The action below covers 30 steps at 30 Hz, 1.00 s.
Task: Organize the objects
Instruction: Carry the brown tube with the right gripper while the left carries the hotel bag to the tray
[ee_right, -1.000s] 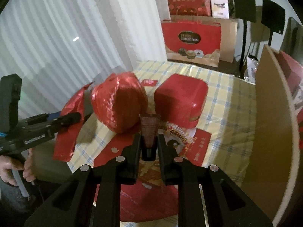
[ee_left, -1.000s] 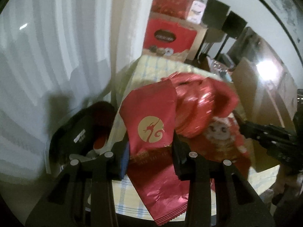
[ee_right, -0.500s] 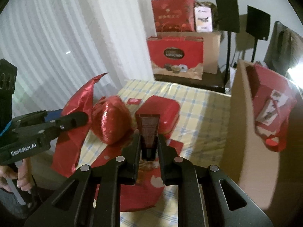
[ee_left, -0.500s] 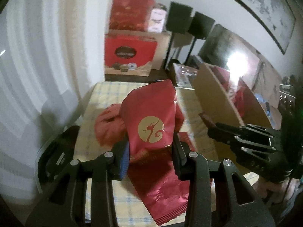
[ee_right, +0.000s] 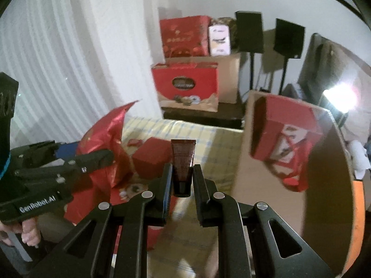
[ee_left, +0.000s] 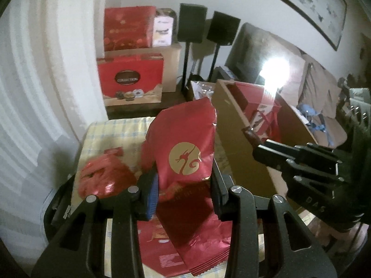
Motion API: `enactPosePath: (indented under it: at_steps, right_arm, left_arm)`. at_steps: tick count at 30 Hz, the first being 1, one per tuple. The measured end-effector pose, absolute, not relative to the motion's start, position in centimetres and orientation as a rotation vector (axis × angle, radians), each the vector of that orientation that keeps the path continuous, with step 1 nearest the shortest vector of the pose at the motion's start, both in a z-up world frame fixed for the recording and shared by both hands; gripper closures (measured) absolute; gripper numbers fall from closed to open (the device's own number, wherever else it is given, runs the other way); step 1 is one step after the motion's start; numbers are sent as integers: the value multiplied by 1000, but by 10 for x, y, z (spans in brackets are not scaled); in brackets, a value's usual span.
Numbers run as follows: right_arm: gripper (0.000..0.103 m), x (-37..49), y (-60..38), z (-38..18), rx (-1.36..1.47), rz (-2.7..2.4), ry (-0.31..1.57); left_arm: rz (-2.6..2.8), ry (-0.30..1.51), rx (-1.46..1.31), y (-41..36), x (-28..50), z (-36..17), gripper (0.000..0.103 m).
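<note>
My left gripper (ee_left: 184,180) is shut on a red foil bag (ee_left: 185,143) with a gold dragon emblem, held up above the checked tablecloth (ee_left: 111,134). My right gripper (ee_right: 183,173) is shut on a dark brown tube (ee_right: 183,159) that stands upright between its pads. In the left wrist view the right gripper (ee_left: 257,146) reaches in from the right, with the tube's end beside the open cardboard box (ee_left: 231,120). In the right wrist view the left gripper (ee_right: 92,157) with the foil bag (ee_right: 109,134) is at the left.
The cardboard box (ee_right: 250,162) holds a red gift bag (ee_right: 285,134). A red square box (ee_right: 150,155) and a red wrapped bundle (ee_left: 102,178) lie on the table. Red gift boxes (ee_left: 129,78) and two speakers on stands (ee_left: 192,25) stand behind, and a white curtain hangs at the left.
Both grippers have risen from the table with their loads and swung toward the cardboard box. The box's inside and its red gift bag have come into view.
</note>
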State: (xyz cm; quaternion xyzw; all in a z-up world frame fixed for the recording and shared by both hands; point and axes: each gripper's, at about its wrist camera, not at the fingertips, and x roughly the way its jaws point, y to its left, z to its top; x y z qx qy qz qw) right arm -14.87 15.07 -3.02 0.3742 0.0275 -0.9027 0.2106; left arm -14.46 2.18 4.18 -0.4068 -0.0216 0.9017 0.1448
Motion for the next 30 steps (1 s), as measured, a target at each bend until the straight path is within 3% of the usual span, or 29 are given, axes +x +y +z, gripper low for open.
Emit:
enactPosePath:
  at_steps: [30]
  right_arm:
    - [87,-143,290,-20,1097,-2720,-47]
  left_arm:
    - [2451,32,-1132,161,-159,42,68]
